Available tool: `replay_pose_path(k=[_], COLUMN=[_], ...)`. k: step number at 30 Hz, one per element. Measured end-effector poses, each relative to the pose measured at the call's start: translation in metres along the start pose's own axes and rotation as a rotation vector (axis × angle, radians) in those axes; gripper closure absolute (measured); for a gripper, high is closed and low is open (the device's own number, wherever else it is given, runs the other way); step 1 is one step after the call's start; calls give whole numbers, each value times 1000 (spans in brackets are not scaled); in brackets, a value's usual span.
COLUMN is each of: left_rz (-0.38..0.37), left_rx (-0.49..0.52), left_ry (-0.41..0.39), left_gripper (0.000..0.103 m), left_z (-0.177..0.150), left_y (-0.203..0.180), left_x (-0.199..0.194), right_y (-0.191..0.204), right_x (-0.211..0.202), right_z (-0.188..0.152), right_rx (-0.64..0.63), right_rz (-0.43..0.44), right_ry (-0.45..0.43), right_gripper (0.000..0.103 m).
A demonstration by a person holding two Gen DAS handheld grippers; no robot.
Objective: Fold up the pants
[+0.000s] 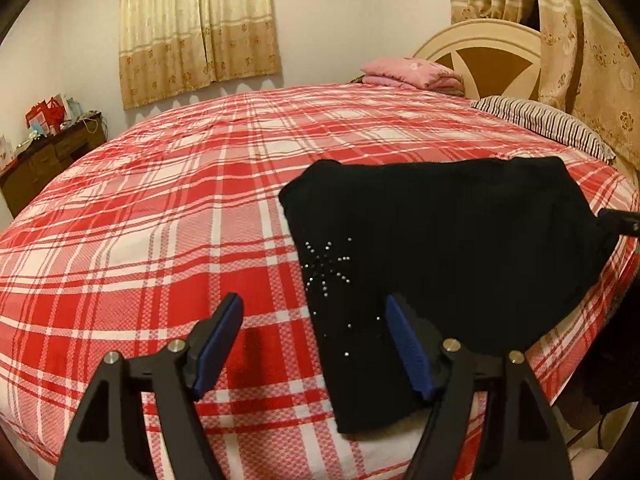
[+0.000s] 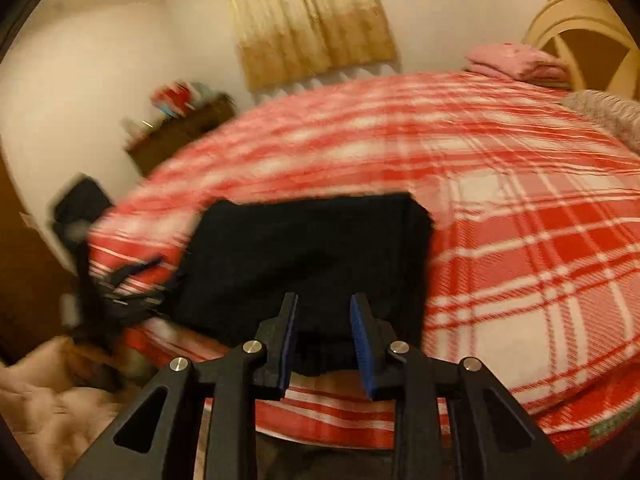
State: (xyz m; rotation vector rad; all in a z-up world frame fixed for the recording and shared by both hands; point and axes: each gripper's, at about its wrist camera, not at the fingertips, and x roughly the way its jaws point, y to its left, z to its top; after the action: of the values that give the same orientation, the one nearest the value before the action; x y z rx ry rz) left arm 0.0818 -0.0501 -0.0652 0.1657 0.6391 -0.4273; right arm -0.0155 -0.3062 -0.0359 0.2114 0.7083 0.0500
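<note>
Two grippers are hanging over folded black pants (image 1: pixel 440 240) | left gripper (image 1: pixel 314 316) spread, empty | right gripper (image 2: pixel 324 312) part-open, gripping nothing | advice: square near edge, flatten.

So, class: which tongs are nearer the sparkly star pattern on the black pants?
Left. The left tongs stand open right at the star pattern; the right tongs are over the pants' plain edge, holding nothing.
</note>
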Motion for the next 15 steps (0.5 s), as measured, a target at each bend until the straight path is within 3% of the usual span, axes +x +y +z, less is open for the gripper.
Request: replay_pose_path(k=[4, 11, 15], left_rz=[-3, 10, 8], left_rx=[-14, -3, -3], left_ry=[9, 18, 20], left_gripper=[23, 23, 23], left_z=[-2, -4, -4], left_y=[2, -2, -3], left_x=[2, 3, 4], right_y=[-10, -18, -16], right_x=[-2, 13, 17], right_z=[1, -7, -7], right_rx=[43, 43, -27], right_rz=[-61, -39, -88], right_ry=[-51, -1, 59], right_gripper=[75, 75, 81])
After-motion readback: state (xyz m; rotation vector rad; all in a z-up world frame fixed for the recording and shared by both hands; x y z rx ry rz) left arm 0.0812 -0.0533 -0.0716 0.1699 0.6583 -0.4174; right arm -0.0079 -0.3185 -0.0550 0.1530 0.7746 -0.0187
